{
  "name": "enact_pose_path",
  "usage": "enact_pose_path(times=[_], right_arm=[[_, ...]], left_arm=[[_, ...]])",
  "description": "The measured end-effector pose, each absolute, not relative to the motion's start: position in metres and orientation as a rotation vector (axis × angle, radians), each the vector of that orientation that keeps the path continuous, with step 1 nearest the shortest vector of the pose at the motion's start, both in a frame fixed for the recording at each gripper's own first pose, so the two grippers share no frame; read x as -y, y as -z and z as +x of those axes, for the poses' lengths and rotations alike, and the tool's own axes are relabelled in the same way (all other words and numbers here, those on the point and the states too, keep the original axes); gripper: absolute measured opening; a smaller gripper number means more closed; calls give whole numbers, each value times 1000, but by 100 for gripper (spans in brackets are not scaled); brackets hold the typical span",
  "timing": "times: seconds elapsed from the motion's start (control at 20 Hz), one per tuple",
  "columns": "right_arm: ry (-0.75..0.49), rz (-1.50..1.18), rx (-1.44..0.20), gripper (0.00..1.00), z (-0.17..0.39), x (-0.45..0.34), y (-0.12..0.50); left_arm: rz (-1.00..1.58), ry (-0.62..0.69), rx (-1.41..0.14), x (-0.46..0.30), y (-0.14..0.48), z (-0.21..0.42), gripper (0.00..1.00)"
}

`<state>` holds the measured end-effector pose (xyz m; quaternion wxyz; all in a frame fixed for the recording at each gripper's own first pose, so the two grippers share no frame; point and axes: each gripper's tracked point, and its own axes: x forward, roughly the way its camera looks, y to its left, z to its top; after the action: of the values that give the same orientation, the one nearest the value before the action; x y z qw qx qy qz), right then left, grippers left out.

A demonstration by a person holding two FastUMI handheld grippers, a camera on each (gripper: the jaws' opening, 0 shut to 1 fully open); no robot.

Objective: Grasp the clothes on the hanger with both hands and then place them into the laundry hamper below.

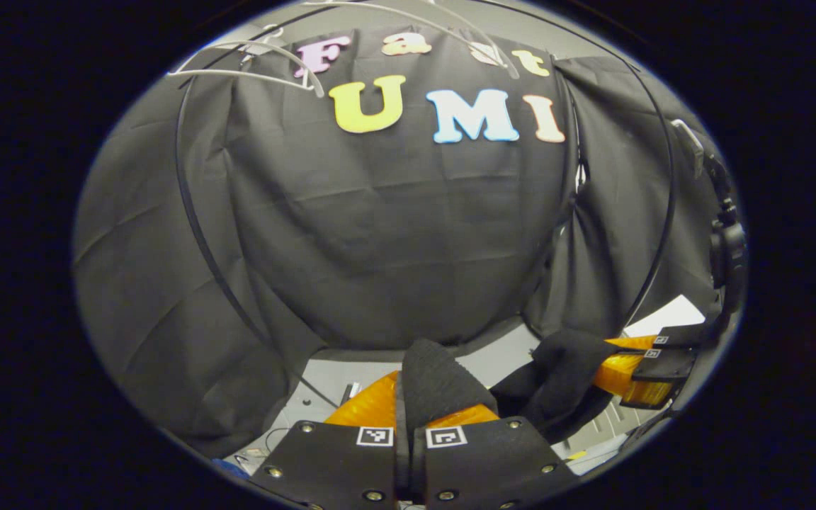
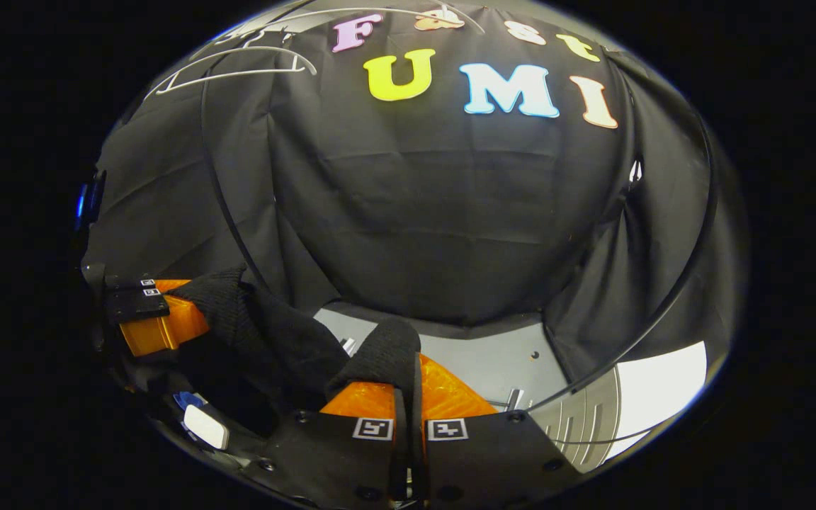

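A black knit garment (image 1: 564, 368) sags in a band between my two grippers, low above the grey floor (image 1: 337, 372). In the left gripper view, my left gripper (image 1: 415, 400) is shut on one bunched end of it, which sticks up between the fingers. My right gripper (image 1: 631, 365) holds the other end at the lower right. In the right gripper view, the right gripper (image 2: 411, 386) is shut on a fold of the garment (image 2: 273, 333), and the left gripper (image 2: 167, 315) grips it at the far left. Bare white hangers (image 1: 252, 67) hang high at the upper left.
Black cloth walls stand close in front and on both sides. Thin black curved rods (image 1: 199, 227) run down across the cloth. A white panel (image 2: 663, 386) lies at the lower right. More white hangers (image 2: 238, 64) hang overhead.
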<state>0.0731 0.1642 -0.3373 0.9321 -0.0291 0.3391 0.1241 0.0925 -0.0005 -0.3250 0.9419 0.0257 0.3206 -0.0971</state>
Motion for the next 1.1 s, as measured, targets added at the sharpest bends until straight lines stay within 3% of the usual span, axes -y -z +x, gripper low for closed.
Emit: enact_pose_path(times=[0.25, 0.55, 0.65, 0.8, 0.95, 1.1], right_arm=[[-205, -96, -746, 6, 65, -150, 361], [-196, -109, -801, 15, 54, -147, 375], [-207, -108, -793, 27, 55, -150, 373], [-221, -91, -749, 64, 56, -154, 360], [-220, -93, -716, 100, 57, -155, 349], [-213, -88, -687, 99, 54, -154, 340]], left_arm=[[70, 171, -753, -12, 369, 69, 0], [43, 163, -868, -17, 402, 50, 7], [57, 161, -870, -21, 401, 47, 43], [90, 133, -828, -30, 391, 49, 97], [91, 121, -749, -32, 366, 68, 97], [83, 110, -707, -32, 346, 78, 97]])
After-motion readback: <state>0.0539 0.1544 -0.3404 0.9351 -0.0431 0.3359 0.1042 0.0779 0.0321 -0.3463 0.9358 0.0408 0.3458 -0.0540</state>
